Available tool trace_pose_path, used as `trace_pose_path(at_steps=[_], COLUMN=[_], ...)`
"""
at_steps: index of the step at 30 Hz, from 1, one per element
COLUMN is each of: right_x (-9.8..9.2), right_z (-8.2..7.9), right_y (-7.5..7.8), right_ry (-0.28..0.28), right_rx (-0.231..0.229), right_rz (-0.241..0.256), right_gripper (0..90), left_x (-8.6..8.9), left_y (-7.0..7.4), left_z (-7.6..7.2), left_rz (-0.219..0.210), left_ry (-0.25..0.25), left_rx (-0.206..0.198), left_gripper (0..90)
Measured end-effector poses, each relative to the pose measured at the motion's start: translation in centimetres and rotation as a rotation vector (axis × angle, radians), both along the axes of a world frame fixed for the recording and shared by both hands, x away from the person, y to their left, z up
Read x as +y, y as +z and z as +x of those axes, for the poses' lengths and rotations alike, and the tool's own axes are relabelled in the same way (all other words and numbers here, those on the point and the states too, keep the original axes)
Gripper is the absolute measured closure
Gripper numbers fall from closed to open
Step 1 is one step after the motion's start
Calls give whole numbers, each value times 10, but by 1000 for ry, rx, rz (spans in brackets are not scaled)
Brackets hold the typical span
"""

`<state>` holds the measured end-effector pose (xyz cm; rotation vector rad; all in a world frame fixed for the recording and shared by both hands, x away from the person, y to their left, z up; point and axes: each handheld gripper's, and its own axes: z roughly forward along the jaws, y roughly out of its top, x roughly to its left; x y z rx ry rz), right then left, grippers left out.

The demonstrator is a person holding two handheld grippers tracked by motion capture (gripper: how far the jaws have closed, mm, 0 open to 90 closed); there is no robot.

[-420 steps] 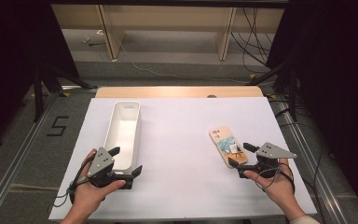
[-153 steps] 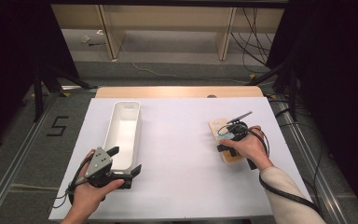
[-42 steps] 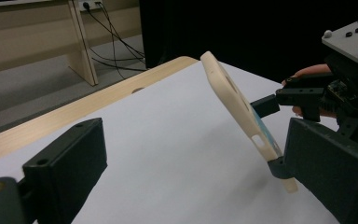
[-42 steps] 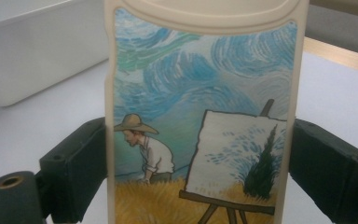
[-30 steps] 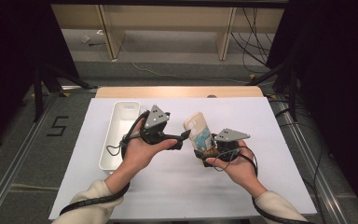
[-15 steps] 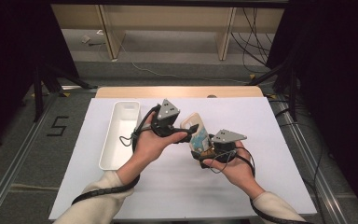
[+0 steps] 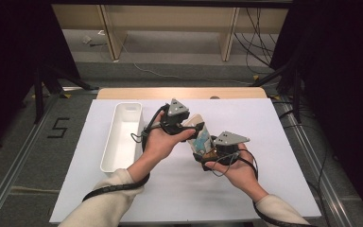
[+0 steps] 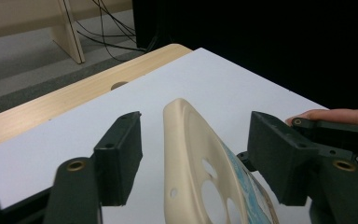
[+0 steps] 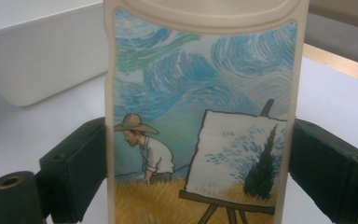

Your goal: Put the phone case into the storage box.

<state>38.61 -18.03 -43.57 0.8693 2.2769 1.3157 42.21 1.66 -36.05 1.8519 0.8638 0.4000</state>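
Phone case [image 9: 200,116] clamped by right tool [image 7: 208,152].

A: From where does the high view look?
B: From above the person's side, forward and down over the table [image 7: 264,123].
A: And the gripper views?
B: Each looks along its jaws, very near the phone case [image 8: 200,168] [image 9: 200,116], which all three share.
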Motion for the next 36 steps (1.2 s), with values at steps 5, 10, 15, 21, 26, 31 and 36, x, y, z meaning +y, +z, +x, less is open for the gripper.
trace_pose_path(at_steps=[5, 10, 15, 21, 26, 31, 36], right_x=[1, 2, 3, 3, 3, 4, 6], right_z=[0, -1, -2, -2, -2, -2, -2], right_y=[0, 0, 1, 1, 0, -1, -2], right_ry=[3, 6, 8, 6, 8, 9, 14], right_rx=[-7, -16, -28, -32, -33, -33, -41], right_rz=[-4, -10, -12, -15, -19, -26, -36], right_gripper=[117, 117, 117, 116, 115, 112, 105], left_x=[-1, -2, -4, -5, -5, -5, -10], left_y=[-2, -3, -3, -5, -5, -2, 1], left_z=[3, 7, 9, 8, 8, 6, 0], left_rz=[-7, -22, -20, -31, -52, -85, -78], left_ry=[8, 15, 16, 18, 13, -9, -49], left_rx=[21, 49, 66, 87, 102, 115, 103], left_gripper=[436, 496, 560, 616, 663, 744, 789])
